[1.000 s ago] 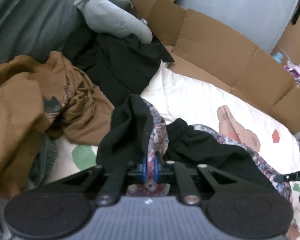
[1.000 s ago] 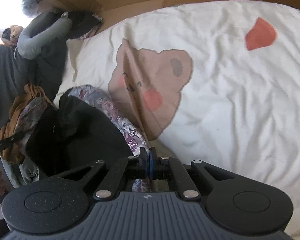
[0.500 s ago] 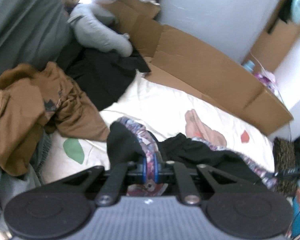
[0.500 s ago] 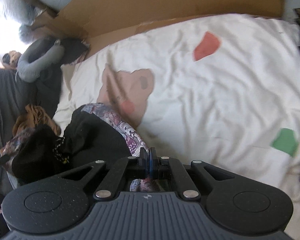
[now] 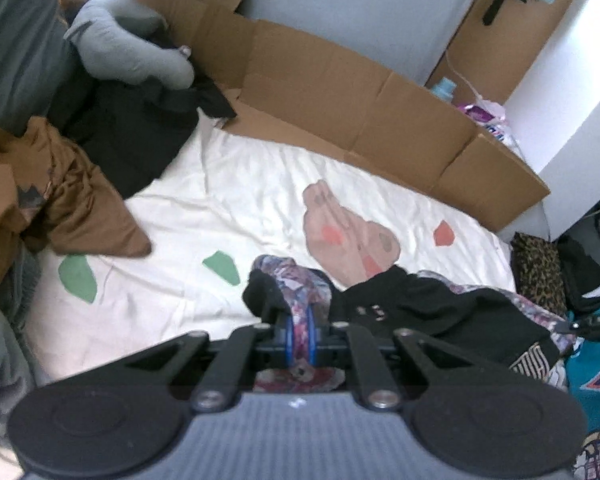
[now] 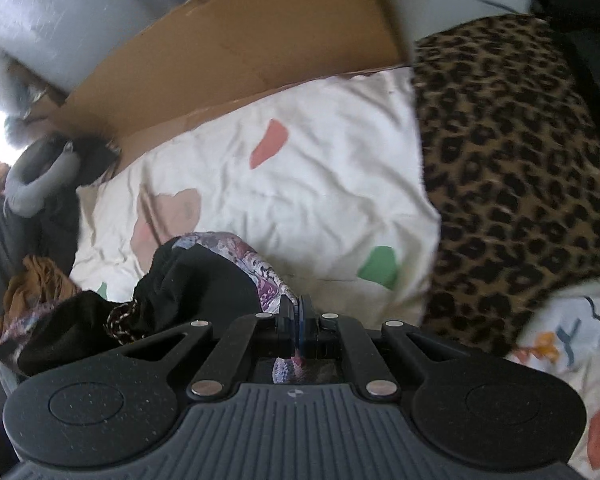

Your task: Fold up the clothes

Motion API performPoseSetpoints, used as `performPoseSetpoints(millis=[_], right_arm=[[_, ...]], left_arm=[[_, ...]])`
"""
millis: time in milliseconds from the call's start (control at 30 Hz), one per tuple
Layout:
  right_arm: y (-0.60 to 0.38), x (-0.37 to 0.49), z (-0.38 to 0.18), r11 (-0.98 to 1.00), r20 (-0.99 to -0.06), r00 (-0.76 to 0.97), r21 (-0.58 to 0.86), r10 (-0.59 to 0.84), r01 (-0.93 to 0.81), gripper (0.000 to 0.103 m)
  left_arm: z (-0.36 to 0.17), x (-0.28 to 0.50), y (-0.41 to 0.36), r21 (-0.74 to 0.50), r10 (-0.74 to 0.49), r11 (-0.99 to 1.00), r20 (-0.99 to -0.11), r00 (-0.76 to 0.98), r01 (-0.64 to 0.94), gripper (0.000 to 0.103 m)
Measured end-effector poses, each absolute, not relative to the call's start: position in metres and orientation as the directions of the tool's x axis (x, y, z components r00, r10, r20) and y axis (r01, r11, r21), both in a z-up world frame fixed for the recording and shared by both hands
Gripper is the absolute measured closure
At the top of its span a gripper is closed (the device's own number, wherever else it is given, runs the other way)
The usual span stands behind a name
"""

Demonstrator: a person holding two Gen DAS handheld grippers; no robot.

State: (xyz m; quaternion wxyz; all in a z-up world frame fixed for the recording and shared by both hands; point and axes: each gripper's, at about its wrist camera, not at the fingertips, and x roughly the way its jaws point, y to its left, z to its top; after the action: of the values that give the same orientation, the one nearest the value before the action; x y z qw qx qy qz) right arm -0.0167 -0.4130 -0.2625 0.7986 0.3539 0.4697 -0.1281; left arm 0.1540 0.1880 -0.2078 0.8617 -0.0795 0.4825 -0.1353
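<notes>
A black garment with a floral purple lining (image 5: 432,304) hangs bunched between my two grippers above the white bedsheet (image 5: 228,208). My left gripper (image 5: 299,330) is shut on a floral edge of it. In the right wrist view the same garment (image 6: 204,276) sags to the left, and my right gripper (image 6: 299,320) is shut on its patterned hem. The cloth between the two grips is crumpled, not spread.
A brown garment (image 5: 40,200) and a black one (image 5: 132,136) lie piled at the left by a grey pillow (image 5: 136,56). Cardboard panels (image 5: 340,96) line the bed's far side. A leopard-print cloth (image 6: 512,168) and a teal jersey (image 5: 596,376) lie at the right.
Both grippers have lifted and pulled back with the garment, which now hangs off the sheet. More of the bed, the cardboard and the leopard-print cloth has come into view.
</notes>
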Motion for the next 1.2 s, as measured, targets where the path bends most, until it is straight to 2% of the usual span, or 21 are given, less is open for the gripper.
performPoseSetpoints(millis=[400, 467, 500, 533, 567, 633, 700, 767, 900, 1033, 1133, 1200], right_arm=[[-0.387, -0.035, -0.263, 0.749, -0.754, 0.657, 0.432, -0.005, 0.502, 0.098], [-0.382, -0.035, -0.266, 0.759, -0.739, 0.674, 0.429, -0.016, 0.489, 0.079], [-0.379, -0.033, -0.268, 0.771, -0.737, 0.676, 0.414, -0.028, 0.484, 0.055], [-0.375, -0.031, -0.269, 0.783, -0.734, 0.679, 0.402, -0.035, 0.475, 0.047], [-0.372, -0.029, -0.271, 0.791, -0.731, 0.681, 0.395, -0.037, 0.467, 0.045], [-0.368, -0.023, -0.280, 0.792, -0.736, 0.676, 0.405, -0.015, 0.458, 0.044], [-0.363, -0.014, -0.289, 0.797, -0.747, 0.665, 0.394, -0.013, 0.458, 0.044], [-0.356, -0.004, -0.295, 0.823, -0.758, 0.650, 0.339, -0.048, 0.456, 0.044], [-0.345, 0.015, -0.308, 0.844, -0.789, 0.603, 0.241, -0.118, 0.480, 0.044], [-0.340, 0.027, -0.316, 0.854, -0.772, 0.613, 0.198, -0.167, 0.481, 0.044], [-0.340, 0.038, -0.321, 0.858, -0.768, 0.618, 0.195, -0.169, 0.476, 0.044], [-0.340, 0.046, -0.322, 0.873, -0.759, 0.637, 0.214, -0.133, 0.437, 0.044]], left_arm=[[-0.253, 0.141, 0.231, -0.228, -0.228, 0.972, -0.857, 0.463, 0.057, 0.095], [-0.264, 0.138, 0.240, -0.223, -0.216, 0.974, -0.869, 0.446, 0.038, 0.095], [-0.270, 0.136, 0.244, -0.219, -0.209, 0.975, -0.875, 0.437, 0.028, 0.094], [-0.276, 0.135, 0.248, -0.216, -0.201, 0.976, -0.883, 0.424, 0.012, 0.092], [-0.282, 0.133, 0.252, -0.218, -0.196, 0.976, -0.891, 0.410, -0.007, 0.087], [-0.288, 0.129, 0.257, -0.213, -0.183, 0.977, -0.897, 0.402, -0.030, 0.071], [-0.288, 0.125, 0.256, -0.166, -0.143, 0.986, -0.893, 0.428, -0.017, 0.036], [-0.283, 0.124, 0.252, -0.101, -0.082, 0.995, -0.878, 0.472, -0.014, 0.025], [-0.274, 0.135, 0.251, -0.105, -0.070, 0.994, -0.849, 0.523, -0.037, 0.025], [-0.278, 0.157, 0.245, -0.160, -0.119, 0.987, -0.837, 0.535, -0.031, 0.025], [-0.290, 0.173, 0.236, -0.197, -0.155, 0.980, -0.833, 0.531, -0.023, 0.029], [-0.298, 0.183, 0.227, -0.179, -0.142, 0.984, -0.837, 0.528, -0.020, 0.033]])
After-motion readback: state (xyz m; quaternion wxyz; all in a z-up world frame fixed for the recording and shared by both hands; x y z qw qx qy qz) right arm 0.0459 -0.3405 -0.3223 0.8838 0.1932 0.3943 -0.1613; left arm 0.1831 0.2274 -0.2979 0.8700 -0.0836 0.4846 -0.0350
